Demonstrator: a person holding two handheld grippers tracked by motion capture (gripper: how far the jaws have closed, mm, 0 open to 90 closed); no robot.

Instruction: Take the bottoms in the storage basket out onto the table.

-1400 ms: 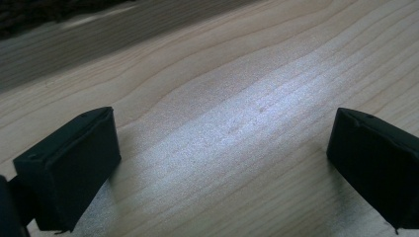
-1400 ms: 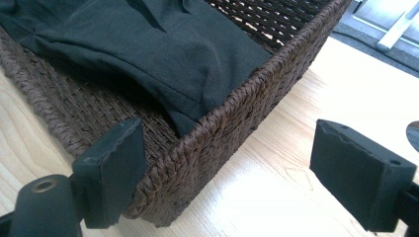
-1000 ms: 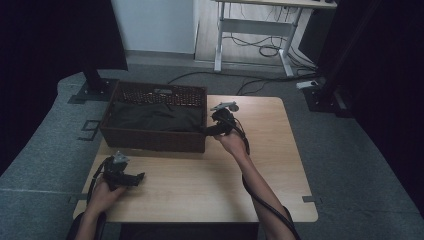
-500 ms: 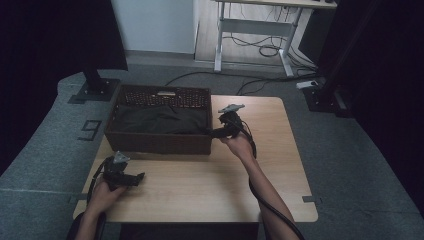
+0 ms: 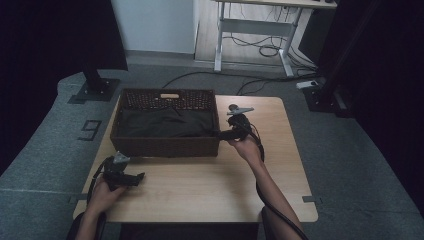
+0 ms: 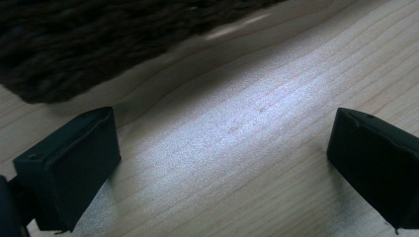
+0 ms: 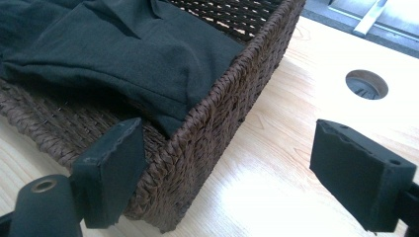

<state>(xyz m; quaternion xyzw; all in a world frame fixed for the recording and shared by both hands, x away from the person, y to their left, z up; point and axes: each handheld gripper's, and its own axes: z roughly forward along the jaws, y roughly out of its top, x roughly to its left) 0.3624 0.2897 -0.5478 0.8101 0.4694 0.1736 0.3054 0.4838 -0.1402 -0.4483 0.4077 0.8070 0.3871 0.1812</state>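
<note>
the wicker basket (image 5: 165,145) sits at the far left of the surface (image 5: 210,185), its dark cloth (image 5: 160,122) partly hidden by the wall. right tool (image 7: 232,170) spread astride the basket's corner; left tool (image 6: 222,163) spread over bare wood.

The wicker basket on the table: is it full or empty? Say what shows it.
Not empty. The basket holds a crumpled dark cloth that covers most of its floor; some bare weave shows near the far wall.

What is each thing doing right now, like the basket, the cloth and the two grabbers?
Dark brown woven wicker basket: upright on the table, topless.
Dark green cloth: crumpled inside the basket.
Left gripper: open, jaws holding nothing.
Right gripper: open, jaws astride the basket's corner wall.
</note>
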